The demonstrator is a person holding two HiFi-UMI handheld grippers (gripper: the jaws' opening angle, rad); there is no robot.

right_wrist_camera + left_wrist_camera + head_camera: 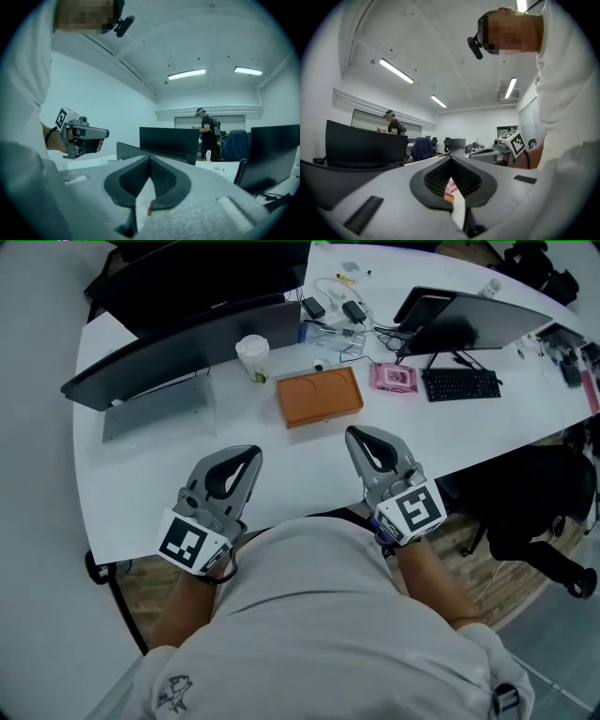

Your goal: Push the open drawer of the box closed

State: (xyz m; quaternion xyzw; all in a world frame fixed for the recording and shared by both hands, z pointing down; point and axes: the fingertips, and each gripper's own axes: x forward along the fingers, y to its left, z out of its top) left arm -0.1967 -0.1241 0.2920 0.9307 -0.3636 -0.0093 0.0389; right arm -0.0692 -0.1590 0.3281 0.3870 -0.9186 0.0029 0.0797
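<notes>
A flat orange box (319, 396) lies on the white table (150, 484) beyond both grippers; I cannot make out its drawer from the head view. My left gripper (251, 455) hovers over the table's near edge, left of the box and well short of it, jaws shut with nothing between them. My right gripper (354, 433) is level with it, just in front of the box's right end, also shut and empty. In the left gripper view the jaws (451, 159) meet at the tip, with a sliver of the orange box (448, 198) showing below. The right gripper view shows the same closed tip (150, 158).
Behind the box stand a paper cup (253, 357), a pink pack (392, 378), a black keyboard (461, 384), two monitors (187, 343) and tangled cables (342, 310). A black office chair (544, 512) sits at the right. Another person (206, 126) stands far behind the desks.
</notes>
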